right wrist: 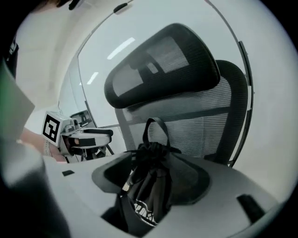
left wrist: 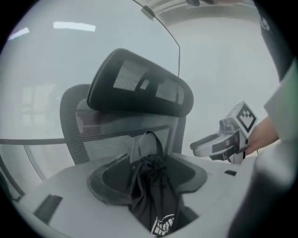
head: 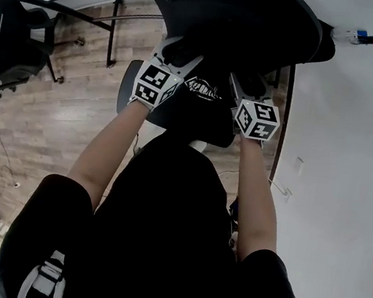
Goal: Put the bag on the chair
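The left gripper [right wrist: 104, 135] is holding its jaws wide apart. In its own view the black drawstring bag [left wrist: 156, 195] is sitting in the gap between the two dark pads, and neither pad is visibly pressing on it. The right gripper [left wrist: 199, 148] is likewise standing open, with the same bag lying between its jaws and the cloth hanging loose. In the head view the two grippers are flanking the bag, the left one at its 9 o'clock and the right one at its 3 o'clock, each marker cube facing up toward the camera.

The bag is lying on the chair [right wrist: 209, 116], in front of the mesh backrest, with its white print showing and its carrying loop [right wrist: 156, 128] standing upright at 12 o'clock. Where the cloth meets the seat is being hidden by the jaws. The padded headrest [right wrist: 163, 60] is looming above the backrest, at 12 o'clock from the bag.

The person's bare forearms are reaching forward from 6 o'clock. A wood floor [head: 50, 115] is spreading out at 9 o'clock, with a second black chair [head: 7, 37] standing at about 10 o'clock. A white surface [head: 352, 172] is filling the 3 o'clock side.
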Action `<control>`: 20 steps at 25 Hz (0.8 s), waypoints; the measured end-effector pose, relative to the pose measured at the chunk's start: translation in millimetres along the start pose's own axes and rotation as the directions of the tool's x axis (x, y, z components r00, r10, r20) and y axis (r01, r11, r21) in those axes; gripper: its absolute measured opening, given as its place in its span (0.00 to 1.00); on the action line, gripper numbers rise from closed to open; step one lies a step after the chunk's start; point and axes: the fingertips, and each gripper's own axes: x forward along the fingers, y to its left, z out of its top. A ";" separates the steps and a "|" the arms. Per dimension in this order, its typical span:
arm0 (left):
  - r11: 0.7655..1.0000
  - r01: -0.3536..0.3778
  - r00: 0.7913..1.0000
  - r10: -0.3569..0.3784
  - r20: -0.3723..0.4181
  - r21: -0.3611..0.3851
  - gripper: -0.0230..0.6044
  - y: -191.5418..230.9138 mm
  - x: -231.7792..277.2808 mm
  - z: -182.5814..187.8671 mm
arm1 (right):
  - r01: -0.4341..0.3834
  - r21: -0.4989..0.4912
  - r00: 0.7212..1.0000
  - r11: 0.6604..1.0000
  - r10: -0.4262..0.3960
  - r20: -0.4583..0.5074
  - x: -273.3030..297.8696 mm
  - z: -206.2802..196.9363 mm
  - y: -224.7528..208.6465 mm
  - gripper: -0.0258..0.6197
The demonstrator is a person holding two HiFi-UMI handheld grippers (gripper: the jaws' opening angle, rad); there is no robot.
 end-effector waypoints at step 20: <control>0.992 0.067 0.969 -0.089 0.232 0.103 0.30 -178.4 -208.5 104.7 | -0.121 -0.262 0.921 0.958 0.206 0.330 -244.0 63.6 143.0 0.05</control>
